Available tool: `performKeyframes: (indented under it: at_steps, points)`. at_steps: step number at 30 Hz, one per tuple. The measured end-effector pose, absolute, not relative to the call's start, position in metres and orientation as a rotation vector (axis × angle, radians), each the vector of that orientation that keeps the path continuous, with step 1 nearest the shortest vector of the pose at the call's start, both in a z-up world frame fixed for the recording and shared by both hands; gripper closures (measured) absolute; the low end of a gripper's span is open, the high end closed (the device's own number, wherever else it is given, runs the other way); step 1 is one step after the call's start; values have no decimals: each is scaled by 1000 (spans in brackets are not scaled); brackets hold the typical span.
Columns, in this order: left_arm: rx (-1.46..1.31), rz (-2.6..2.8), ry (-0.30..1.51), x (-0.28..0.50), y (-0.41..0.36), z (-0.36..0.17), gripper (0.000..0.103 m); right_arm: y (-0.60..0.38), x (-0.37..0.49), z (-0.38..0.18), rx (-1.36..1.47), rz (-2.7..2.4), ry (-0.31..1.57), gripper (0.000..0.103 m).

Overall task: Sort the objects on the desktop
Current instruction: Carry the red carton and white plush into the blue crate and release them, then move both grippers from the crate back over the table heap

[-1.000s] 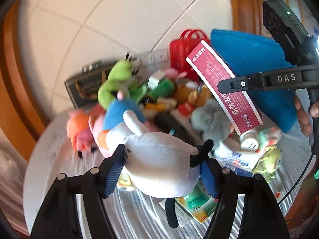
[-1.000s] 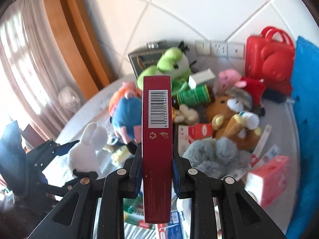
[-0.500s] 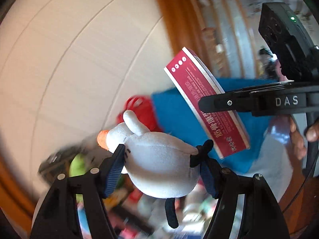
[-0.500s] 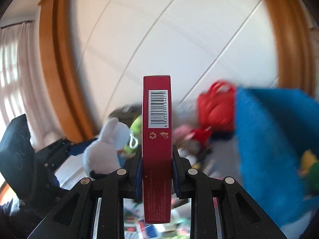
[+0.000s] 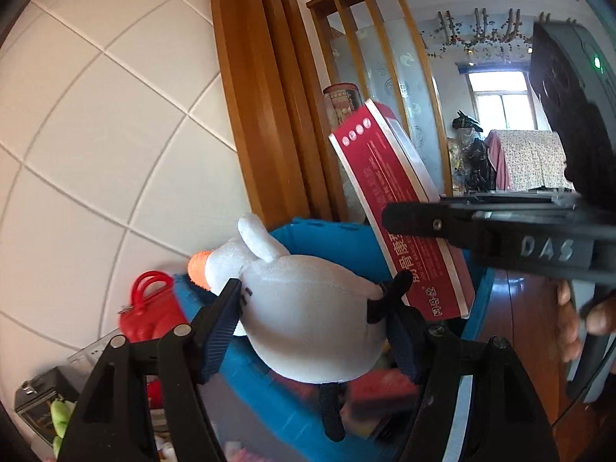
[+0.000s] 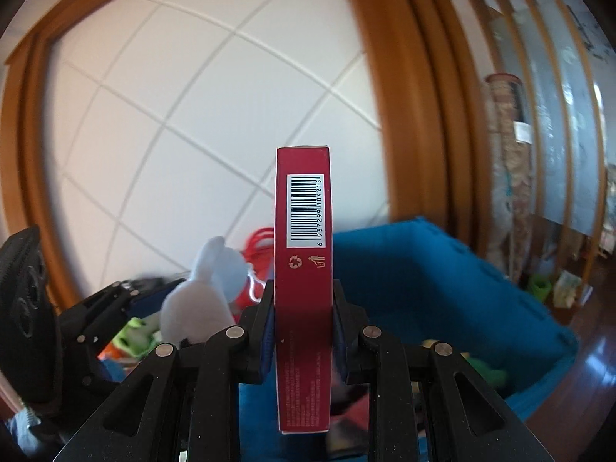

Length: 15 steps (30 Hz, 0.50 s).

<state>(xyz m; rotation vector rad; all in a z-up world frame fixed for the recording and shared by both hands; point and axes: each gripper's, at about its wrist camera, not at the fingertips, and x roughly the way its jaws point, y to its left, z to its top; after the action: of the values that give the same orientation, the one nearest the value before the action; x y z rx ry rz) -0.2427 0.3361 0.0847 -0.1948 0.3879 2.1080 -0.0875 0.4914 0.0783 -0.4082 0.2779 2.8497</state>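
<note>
My left gripper is shut on a white plush rabbit with an orange nose and holds it in the air above the blue bin. My right gripper is shut on a flat red box, held upright with its barcode edge facing the camera. The red box and the right gripper also show in the left wrist view, just right of the rabbit. The rabbit shows at lower left in the right wrist view. The blue bin holds a few items, blurred.
A red toy bag stands against the white tiled wall, left of the bin. A wooden door frame rises behind the bin. More toys lie at lower left. A dark wooden floor lies to the right.
Both grippers have swung right and upward from the toy-covered table, carrying the rabbit and the red box, and are now over the blue bin. Both grips are unchanged.
</note>
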Motion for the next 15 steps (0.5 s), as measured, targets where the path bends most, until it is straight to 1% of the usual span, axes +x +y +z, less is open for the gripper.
performKeyframes:
  at_steps: [1, 3, 4, 5, 6, 7, 11, 15]
  points:
    - [-195, 2124, 393, -245, 347, 86, 26, 503, -89, 78, -418, 2836, 267, 79]
    - [-182, 2191, 425, -239, 368, 90, 21, 524, -90, 77, -420, 2817, 273, 78]
    - [-171, 2232, 446, -238, 376, 92, 15, 533, -89, 77, -414, 2800, 275, 74]
    - [-160, 2270, 463, -239, 383, 94, 11, 541, -88, 79, -421, 2780, 260, 63]
    - [-157, 2303, 466, -240, 388, 96, 3, 550, -87, 78, -418, 2754, 244, 56]
    - [-158, 2324, 453, -242, 389, 98, 1, 555, -85, 78, -409, 2731, 236, 46]
    - [-216, 2366, 397, -249, 390, 102, 1, 571, -74, 74, -382, 2688, 238, 36]
    - [-251, 2394, 377, -246, 383, 98, 1, 570, -71, 72, -371, 2635, 175, 32]
